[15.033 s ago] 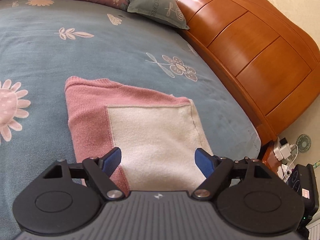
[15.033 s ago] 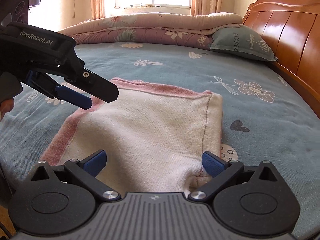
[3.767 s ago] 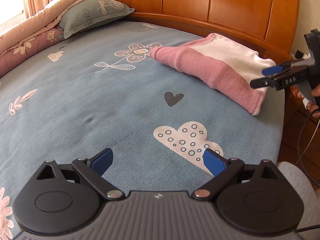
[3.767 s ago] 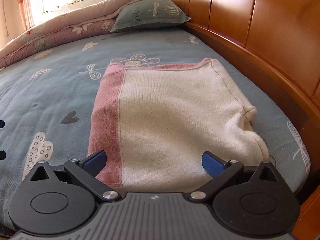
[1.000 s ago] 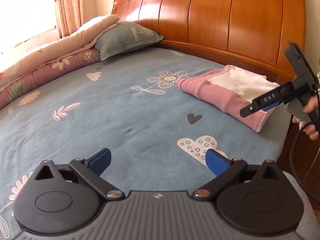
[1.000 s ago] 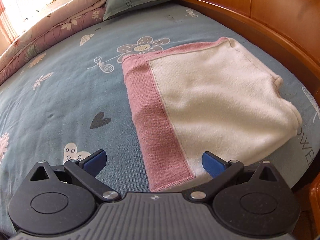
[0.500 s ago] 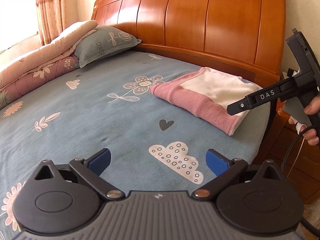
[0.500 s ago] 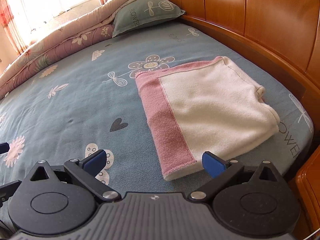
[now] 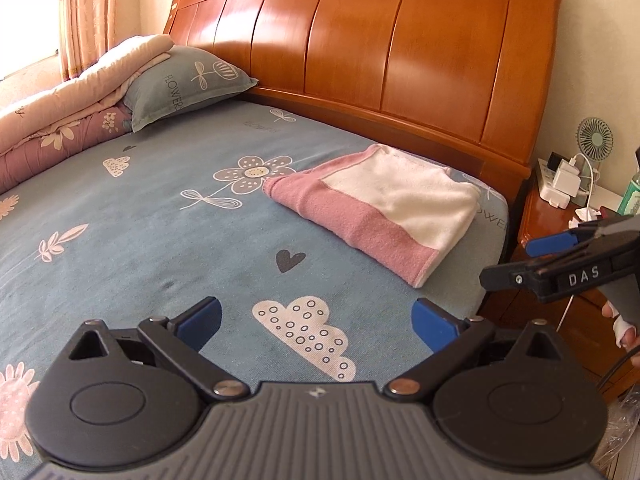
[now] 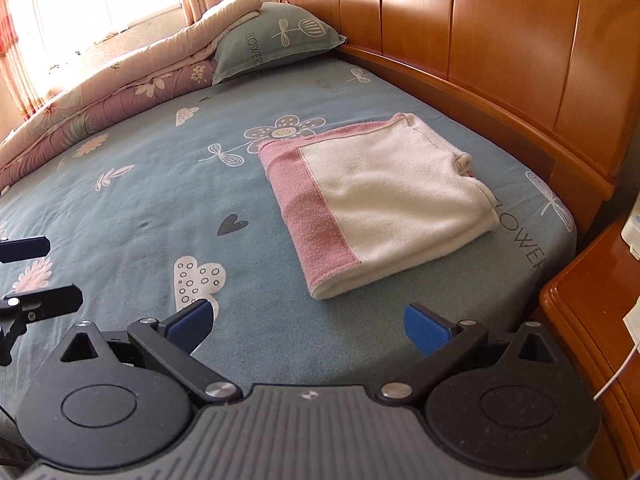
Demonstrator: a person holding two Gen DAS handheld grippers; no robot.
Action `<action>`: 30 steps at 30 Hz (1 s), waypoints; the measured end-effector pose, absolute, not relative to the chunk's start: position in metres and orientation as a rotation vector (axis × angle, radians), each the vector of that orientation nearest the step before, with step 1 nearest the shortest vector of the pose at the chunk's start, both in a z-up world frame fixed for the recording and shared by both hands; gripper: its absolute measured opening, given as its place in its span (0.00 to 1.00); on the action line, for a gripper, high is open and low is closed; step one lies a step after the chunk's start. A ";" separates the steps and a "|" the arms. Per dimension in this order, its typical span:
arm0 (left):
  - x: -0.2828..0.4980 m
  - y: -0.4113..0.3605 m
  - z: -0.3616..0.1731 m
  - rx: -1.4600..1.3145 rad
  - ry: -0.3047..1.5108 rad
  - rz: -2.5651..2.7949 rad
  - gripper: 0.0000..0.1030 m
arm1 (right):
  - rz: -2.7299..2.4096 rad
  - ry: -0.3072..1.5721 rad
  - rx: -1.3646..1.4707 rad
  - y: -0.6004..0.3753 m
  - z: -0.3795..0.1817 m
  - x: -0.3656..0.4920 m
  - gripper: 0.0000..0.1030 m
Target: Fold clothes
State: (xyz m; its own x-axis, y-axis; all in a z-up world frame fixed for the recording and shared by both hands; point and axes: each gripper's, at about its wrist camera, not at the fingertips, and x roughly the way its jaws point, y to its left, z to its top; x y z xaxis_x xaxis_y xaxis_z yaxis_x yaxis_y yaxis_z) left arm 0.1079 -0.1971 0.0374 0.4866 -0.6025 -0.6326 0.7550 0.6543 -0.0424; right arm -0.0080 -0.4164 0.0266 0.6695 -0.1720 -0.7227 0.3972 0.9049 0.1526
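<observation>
1. Sweater [image 10: 384, 204], pink and cream knit, lies as a flat folded rectangle on the bed [image 10: 140, 200], ahead of the right gripper [image 10: 306, 326] and slightly to its right, clear of its fingertips.
2. From the left gripper [image 9: 316, 322] the same sweater [image 9: 384, 212] sits further off, ahead and to the right, near the bed's corner by the headboard [image 9: 400, 52].
3. Both grippers are spread wide and empty; neither touches the cloth. The right gripper [image 9: 552, 264] also shows at the right edge of the left wrist view, held out over the bed's edge, a hand [image 9: 622, 320] behind it.
4. As it lies, the garment already looks the way the task wants it: edges roughly square, the pink band along the side nearer the left gripper, the cream panel on top. Whether another fold is meant, these views cannot settle.
5. The one loose spot is the far right corner from the right gripper, where the layers bunch and curl up a little towards the headboard.
6. If the pile is handled again, it is best done gently: knit this soft will slide and open its layers when dragged, so a pinch should take every layer at an edge together, low against the bed.
7. The nightstand [image 10: 592, 320] stands just right of the right gripper, so there is little room to swing on that side.
</observation>
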 end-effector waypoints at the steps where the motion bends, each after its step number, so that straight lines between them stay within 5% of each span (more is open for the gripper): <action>1: 0.108 -0.199 0.039 0.246 0.666 -0.845 0.98 | -0.334 0.774 0.308 -0.414 0.027 -0.013 1.00; 30: 0.096 -0.198 0.048 0.184 0.673 -0.790 0.99 | -0.377 0.689 0.181 -0.355 0.061 -0.047 1.00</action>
